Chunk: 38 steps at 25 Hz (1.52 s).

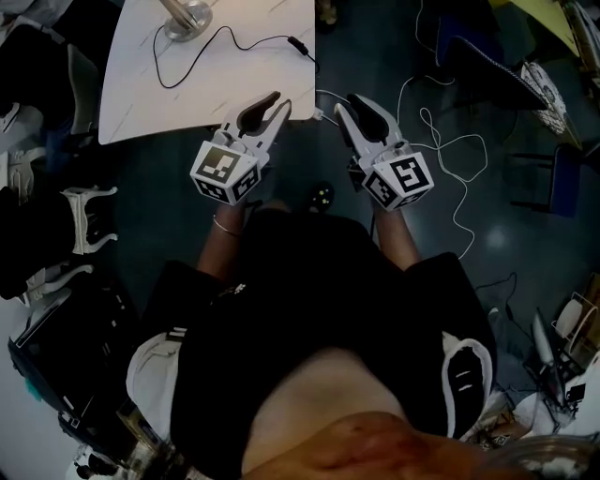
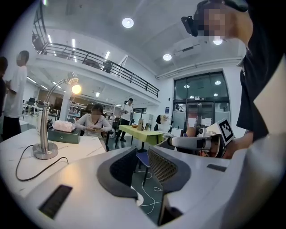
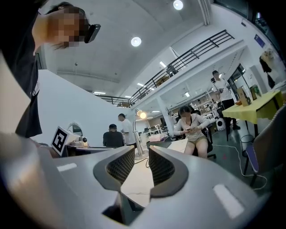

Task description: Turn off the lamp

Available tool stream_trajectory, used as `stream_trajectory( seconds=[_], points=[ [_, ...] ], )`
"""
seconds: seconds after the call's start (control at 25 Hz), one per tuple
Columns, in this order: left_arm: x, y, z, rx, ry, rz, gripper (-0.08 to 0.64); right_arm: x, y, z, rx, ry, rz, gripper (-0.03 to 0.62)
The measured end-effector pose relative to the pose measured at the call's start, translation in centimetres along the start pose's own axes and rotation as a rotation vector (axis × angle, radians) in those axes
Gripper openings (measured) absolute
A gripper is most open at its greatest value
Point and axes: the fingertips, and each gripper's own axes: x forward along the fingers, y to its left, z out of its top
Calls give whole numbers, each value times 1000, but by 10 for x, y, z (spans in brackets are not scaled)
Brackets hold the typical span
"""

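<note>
The left tongs [image 1: 278,105] are spread a little with nothing between the pads, and their own view [image 2: 142,154] shows only dark floor and a loop of cable through the gap. The right tongs [image 1: 349,101] are likewise parted and bare; in their own view [image 3: 141,154] the gap frames pale worktop surface. In the head view the 2 pairs sit side by side, near each other but not touching. The left pair's tips overlap the near edge of the white marble-patterned worktop [image 1: 187,103], and the right pair lies just off that worktop's near right corner, over the dark floor [image 1: 487,244]. On the worktop a thin black cord [image 1: 225,37] curls from the lamp's base to a small black inline switch [image 1: 298,44], which lies close to the right edge, ahead of both tongs with bare surface between. The silver gooseneck lamp [image 1: 185,17] stands at the far end, where the head view shows only its round base. The left gripper view shows its whole curved neck and glowing head [image 2: 76,88], and the right gripper view also shows it lit [image 3: 142,115]. A thin white cable [image 1: 450,159] loops loosely across the floor to the right of the right tongs. Only the gripper views show the room beyond: a dark green box [image 2: 65,135] at the worktop's far end, a seated person [image 2: 93,123] behind it, and a yellow-green table [image 2: 136,132] farther off.
</note>
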Motion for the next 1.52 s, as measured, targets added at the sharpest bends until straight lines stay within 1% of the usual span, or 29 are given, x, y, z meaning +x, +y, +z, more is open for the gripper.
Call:
stream_trajectory(
  seconds=[0.12, 0.28, 0.4, 0.48, 0.56, 0.64, 0.72, 0.76, 0.96, 1.12, 1.28, 1.4, 1.52],
  points=[
    [3, 2, 2, -2, 9, 28, 72, 4, -7, -1, 3, 10, 13, 67],
    [6, 16, -2, -34, 21, 53, 72, 13, -16, -6, 5, 31, 12, 72],
    [12, 28, -10, 1, 64, 67, 72, 22, -23, -12, 10, 46, 2, 77],
    [20, 36, -12, 2, 66, 50, 72, 30, -28, -12, 8, 49, -9, 77],
    [30, 46, -6, -12, 40, 33, 72, 37, -33, -8, -1, 49, -23, 77],
    [40, 55, 1, -3, 27, 18, 66, 43, -38, -4, -14, 48, -40, 77],
    [49, 61, 5, 27, 42, -6, 17, 50, -44, -3, -18, 54, -56, 77],
    [53, 64, 6, 37, 54, -15, 8, 53, -47, -3, -18, 59, -64, 78],
    [64, 90, -10, 6, 110, -23, 8, 75, -58, -9, -12, 78, -96, 78],
    [73, 112, -16, 17, 146, -27, 8, 95, -62, -15, -15, 99, -108, 78],
    [86, 127, -23, -1, 162, -53, 8, 113, -67, -20, -35, 126, -126, 89],
    [95, 129, -22, 2, 160, -90, 8, 122, -69, -29, -58, 154, -139, 89],
    [103, 134, -28, -9, 171, -114, 8, 132, -73, -41, -72, 189, -148, 92]
  ],
)
